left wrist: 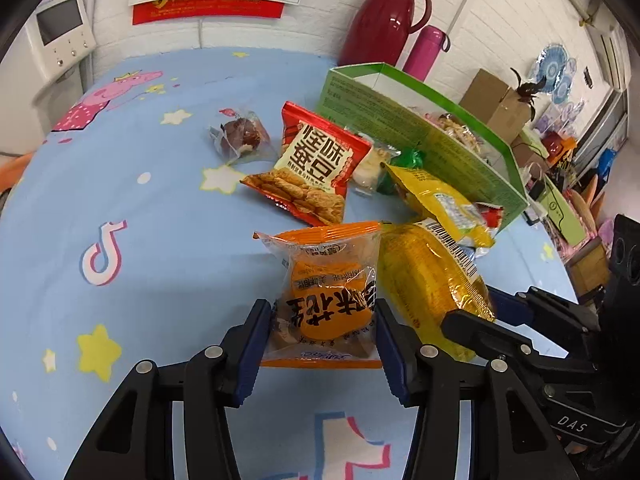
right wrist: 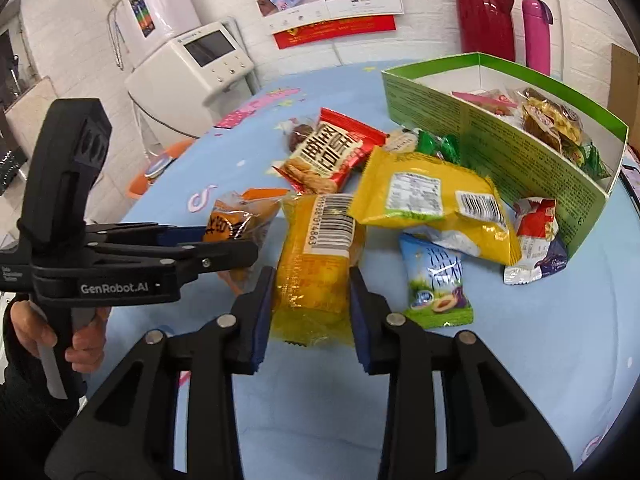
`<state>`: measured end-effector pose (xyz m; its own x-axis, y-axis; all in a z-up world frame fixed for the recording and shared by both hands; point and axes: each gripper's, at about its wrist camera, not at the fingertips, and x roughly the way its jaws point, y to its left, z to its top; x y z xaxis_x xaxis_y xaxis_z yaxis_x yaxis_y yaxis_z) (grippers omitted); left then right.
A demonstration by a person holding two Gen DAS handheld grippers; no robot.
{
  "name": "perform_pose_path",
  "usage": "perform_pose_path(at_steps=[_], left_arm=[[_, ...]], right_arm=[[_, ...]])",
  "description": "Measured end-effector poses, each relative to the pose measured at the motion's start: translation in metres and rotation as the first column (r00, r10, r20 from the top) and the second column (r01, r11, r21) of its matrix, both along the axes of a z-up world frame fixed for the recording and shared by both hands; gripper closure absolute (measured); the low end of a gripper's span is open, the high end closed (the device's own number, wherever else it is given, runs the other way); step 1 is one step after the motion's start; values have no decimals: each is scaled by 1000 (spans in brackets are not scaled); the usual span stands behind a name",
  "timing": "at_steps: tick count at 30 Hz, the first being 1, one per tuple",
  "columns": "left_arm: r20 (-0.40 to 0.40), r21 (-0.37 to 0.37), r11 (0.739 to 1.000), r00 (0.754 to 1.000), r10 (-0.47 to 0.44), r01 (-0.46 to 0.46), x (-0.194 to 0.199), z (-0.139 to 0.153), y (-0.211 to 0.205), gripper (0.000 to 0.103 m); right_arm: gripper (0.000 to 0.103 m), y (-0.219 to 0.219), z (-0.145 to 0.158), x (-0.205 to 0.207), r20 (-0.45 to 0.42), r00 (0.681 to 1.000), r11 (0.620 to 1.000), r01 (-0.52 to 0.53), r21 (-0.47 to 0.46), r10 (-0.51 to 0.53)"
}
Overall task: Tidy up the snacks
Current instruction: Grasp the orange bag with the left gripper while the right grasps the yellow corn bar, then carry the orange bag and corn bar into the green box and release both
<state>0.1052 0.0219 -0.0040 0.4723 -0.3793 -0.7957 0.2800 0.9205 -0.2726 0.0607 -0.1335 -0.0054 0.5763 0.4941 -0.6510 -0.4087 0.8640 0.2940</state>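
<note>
Left gripper: black two-finger tongs with blue pads, closed to the width of the orange-and-clear plastic snack packet, whose near end sits between the pads with both pads touching its sides.
Orange packet, position: on the light blue patterned tablecloth, directly ahead of the left tongs; long axis runs away from the tongs, in line with the fingers.
Right gripper: same make, narrowed onto the near end of the glossy yellow plastic snack packet with a barcode label; pads bear on both long sides.
Yellow packet, position: flat on the cloth, just beside the orange packet on its right; long axis likewise points straight ahead of the right tongs.
Lift state: neither packet can be seen clear of the cloth; both appear gripped but not raised.
Green cardboard box, open-topped: ahead and to the right of both tongs, well apart from the two held packets, already holding several wrapped snacks.
Nearer hand: the right tongs lie closer to the box; the left tongs sit on the far side of them.
Intervening items: a flat yellow pouch with a white nutrition label and a red bean-snack packet lie between the tongs and the box wall.
Judged requirement: each packet must rise over these and over the box wall, travelling forward and rightward.
</note>
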Motion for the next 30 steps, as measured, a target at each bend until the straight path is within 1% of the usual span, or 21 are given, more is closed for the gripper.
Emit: perform_pose_path(at_steps=[1, 4, 5, 10, 15, 19, 23, 26, 30], left_arm=[[18, -1, 1000, 1000, 1, -1, -3, 7, 0, 51], [84, -6, 1000, 996, 10, -9, -10, 34, 1, 51], [100, -10, 1000, 995, 9, -8, -11, 42, 1, 51], [152, -19, 1000, 988, 0, 3, 1, 71, -11, 51], [184, -21, 999, 983, -28, 33, 21, 90, -39, 51], [193, -35, 998, 980, -40, 47, 43, 99, -62, 51], [205, -33, 998, 978, -41, 48, 71, 105, -85, 51], [201, -38, 999, 979, -30, 39, 93, 104, -97, 51], [187, -51, 999, 982, -9, 19, 126, 98, -111, 51]], right_arm=[[66, -1, 5, -3, 15, 1000, 1000, -5, 11, 4], [66, -11, 21, -6, 37, 999, 995, -19, 98, 15], [66, -14, 27, -7, 54, 998, 994, -16, 108, 10], [66, -30, 59, -6, 166, 984, 995, 45, 88, -59], [66, -57, 78, 9, 219, 965, 988, 127, 87, -144], [66, -80, 87, 28, 235, 950, 977, 187, 106, -207], [66, -102, 91, 50, 238, 935, 962, 239, 128, -264], [66, -114, 89, 69, 242, 925, 955, 275, 114, -295], [66, -126, 80, 96, 225, 923, 950, 295, 101, -311]])
